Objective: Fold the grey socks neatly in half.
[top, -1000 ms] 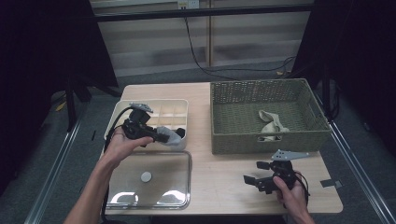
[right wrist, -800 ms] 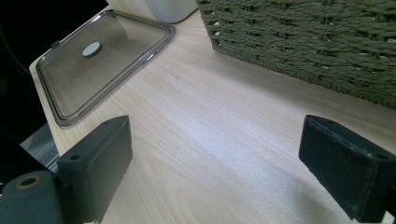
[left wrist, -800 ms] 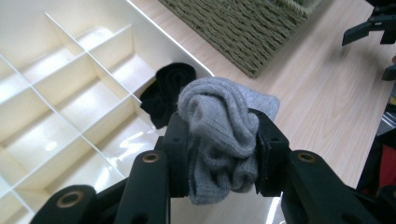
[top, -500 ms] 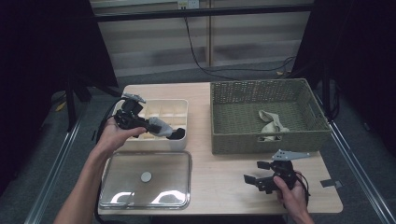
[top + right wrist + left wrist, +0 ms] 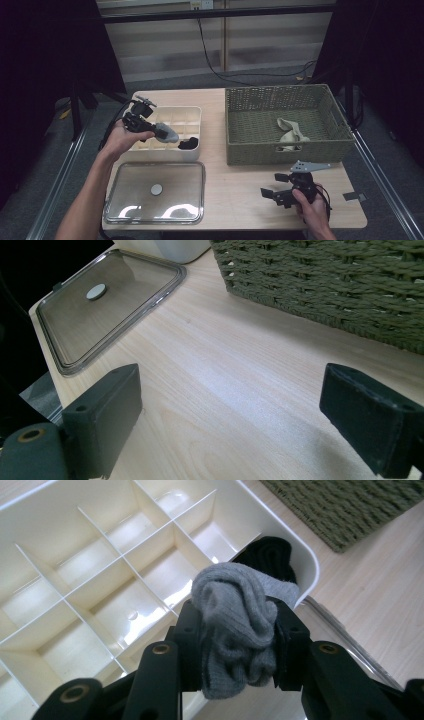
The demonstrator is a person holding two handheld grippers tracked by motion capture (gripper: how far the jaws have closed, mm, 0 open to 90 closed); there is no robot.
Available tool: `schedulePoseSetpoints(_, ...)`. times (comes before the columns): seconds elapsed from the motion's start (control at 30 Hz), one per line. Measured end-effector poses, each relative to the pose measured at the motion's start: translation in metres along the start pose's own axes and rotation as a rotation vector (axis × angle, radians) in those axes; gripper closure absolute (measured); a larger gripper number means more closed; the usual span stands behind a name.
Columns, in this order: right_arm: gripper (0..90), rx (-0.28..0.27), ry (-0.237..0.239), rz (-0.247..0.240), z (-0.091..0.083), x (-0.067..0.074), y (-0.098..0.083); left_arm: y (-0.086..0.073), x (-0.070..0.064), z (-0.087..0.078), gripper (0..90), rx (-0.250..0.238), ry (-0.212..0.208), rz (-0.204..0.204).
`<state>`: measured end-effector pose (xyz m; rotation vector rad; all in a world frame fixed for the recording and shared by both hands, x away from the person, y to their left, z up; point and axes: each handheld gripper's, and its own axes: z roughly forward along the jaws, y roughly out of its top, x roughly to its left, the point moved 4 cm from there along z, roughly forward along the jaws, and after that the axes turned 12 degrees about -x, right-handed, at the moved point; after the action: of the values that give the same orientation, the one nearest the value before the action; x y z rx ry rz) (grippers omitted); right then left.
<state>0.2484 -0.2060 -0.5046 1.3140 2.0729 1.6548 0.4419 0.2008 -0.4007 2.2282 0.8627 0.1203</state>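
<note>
A rolled grey sock (image 5: 235,625) is sitting pinched between the fingers (image 5: 190,645) of the left gripper (image 5: 159,132), bulging out above and below them. In the high view the sock (image 5: 168,133) is hanging over the cream divided box (image 5: 192,114), above its near right part, just beside the corner compartment where a black sock (image 5: 188,144) is lying. The left gripper view is looking down past the grey sock onto the box's white partitions (image 5: 100,595), with the black sock (image 5: 267,555) showing behind it against the rounded corner wall.

In front of the box, a clear lid (image 5: 155,192) with a small round knob is lying flat on the worktop (image 5: 240,185). To the right a green woven basket (image 5: 250,107) is standing, with a pale sock (image 5: 291,132) lying inside it.

The right gripper (image 5: 276,186) is resting low over the worktop near its front right edge, well apart from the box, its fingers (image 5: 107,410) spread wide with bare wood between them.
</note>
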Motion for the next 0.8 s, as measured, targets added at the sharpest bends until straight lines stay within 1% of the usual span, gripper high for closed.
schedulePoseSetpoints(0.03, 9.6, 0.0, 0.0, 0.0, 0.0, 0.0, 0.0, -0.001, 0.001, 0.002, 63.7, 0.012, 0.003, 0.011)
schedulePoseSetpoints(0.1, 9.6, 0.0, 0.002, -0.001, 0.0, 0.0, 0.0, -0.002, 0.002, 0.007, 63.7, 0.026, 0.009, 0.0)
schedulePoseSetpoints(0.17, 9.6, 0.006, 0.001, 0.006, 0.0, 0.0, 0.0, -0.003, 0.003, 0.011, 63.7, 0.043, 0.022, 0.003)
schedulePoseSetpoints(0.2, 9.6, 0.005, 0.003, 0.007, 0.0, 0.0, -0.001, -0.003, 0.003, 0.012, 63.7, 0.054, 0.018, 0.003)
schedulePoseSetpoints(0.23, 9.6, 0.007, 0.002, 0.008, 0.0, 0.0, -0.001, -0.003, 0.003, 0.012, 63.6, 0.054, 0.018, 0.003)
schedulePoseSetpoints(0.27, 9.6, 0.008, 0.004, 0.007, 0.0, 0.0, -0.001, -0.004, 0.004, 0.017, 63.6, 0.069, 0.029, 0.002)
schedulePoseSetpoints(0.33, 9.6, 0.011, 0.005, 0.007, 0.001, 0.0, -0.001, -0.004, 0.005, 0.022, 63.6, 0.075, 0.031, -0.006)
schedulePoseSetpoints(0.37, 9.6, 0.011, 0.006, 0.008, 0.001, 0.0, -0.001, -0.005, 0.006, 0.023, 63.6, 0.088, 0.033, 0.004)
schedulePoseSetpoints(0.4, 9.6, 0.01, 0.008, 0.006, 0.001, 0.0, -0.001, -0.005, 0.006, 0.025, 63.6, 0.091, 0.037, 0.001)
schedulePoseSetpoints(0.43, 9.5, 0.01, 0.009, 0.005, 0.001, 0.0, -0.001, -0.006, 0.006, 0.028, 63.5, 0.104, 0.034, 0.005)
schedulePoseSetpoints(0.47, 9.5, 0.011, 0.01, 0.005, 0.001, 0.0, -0.001, -0.007, 0.005, 0.03, 63.6, 0.107, 0.045, 0.006)
schedulePoseSetpoints(0.5, 9.5, 0.013, 0.01, 0.005, 0.001, 0.0, -0.001, -0.008, 0.006, 0.032, 63.6, 0.12, 0.045, 0.014)
schedulePoseSetpoints(0.57, 9.5, 0.013, 0.012, 0.005, 0.002, 0.0, -0.001, -0.009, 0.006, 0.035, 63.6, 0.119, 0.049, 0.011)
schedulePoseSetpoints(0.67, 9.4, 0.015, 0.012, 0.005, 0.001, 0.001, -0.001, -0.011, 0.006, 0.036, 63.6, 0.143, 0.047, 0.02)
schedulePoseSetpoints(0.73, 9.4, 0.014, 0.013, 0.006, 0.001, 0.001, -0.001, -0.014, 0.007, 0.039, 63.6, 0.148, 0.063, 0.021)
schedulePoseSetpoints(0.77, 9.4, 0.013, 0.013, 0.005, 0.001, 0.001, -0.001, -0.014, 0.008, 0.038, 63.6, 0.156, 0.058, 0.024)
schedulePoseSetpoints(0.8, 9.4, 0.013, 0.013, 0.007, 0.001, 0.001, -0.001, -0.014, 0.007, 0.039, 63.7, 0.15, 0.063, 0.02)
